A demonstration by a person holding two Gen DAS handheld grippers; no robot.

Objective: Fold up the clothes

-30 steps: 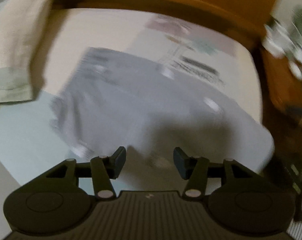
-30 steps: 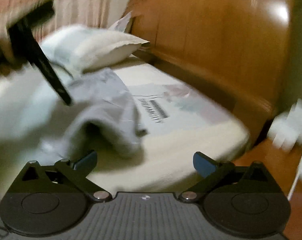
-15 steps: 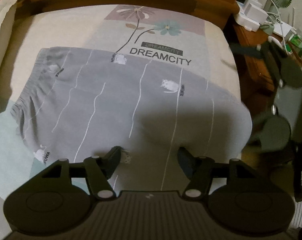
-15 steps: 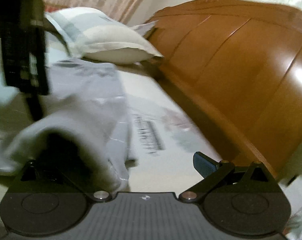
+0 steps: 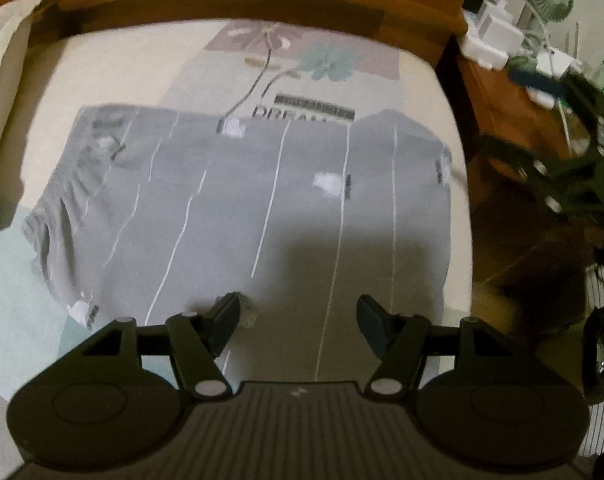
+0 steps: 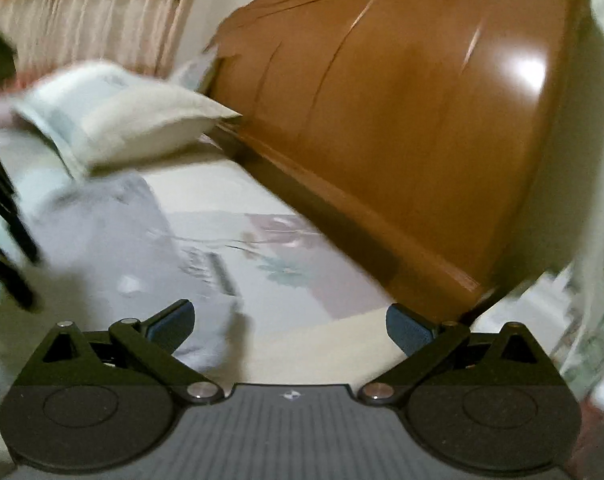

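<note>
We found the grey shorts (image 5: 261, 200) spread flat across the middle of the left wrist view, on the printed bedsheet (image 5: 342, 60), waistband bunched toward the left edge and the hem side reaching the right edge of the mattress. The left gripper (image 5: 297, 316) hung over the lower edge of the cloth, its jaws having just been opening, now standing moderately wide with only fabric beneath them and nothing pinched. The right gripper (image 6: 289, 324) stood wide and empty at the bottom of its own view, near the garment's corner; in the left view it showed blurred at the right edge.

We judged the shorts light, thin and limp: they would sag and drag rather than keep shape, and the elastic waistband would stay puckered. Best holds looked to be the two corners of one end, pinched at the hem or waistband where the cloth was doubled. A pillow (image 6: 133, 120) lay in the upper left, against the wooden headboard (image 6: 402, 120).
</note>
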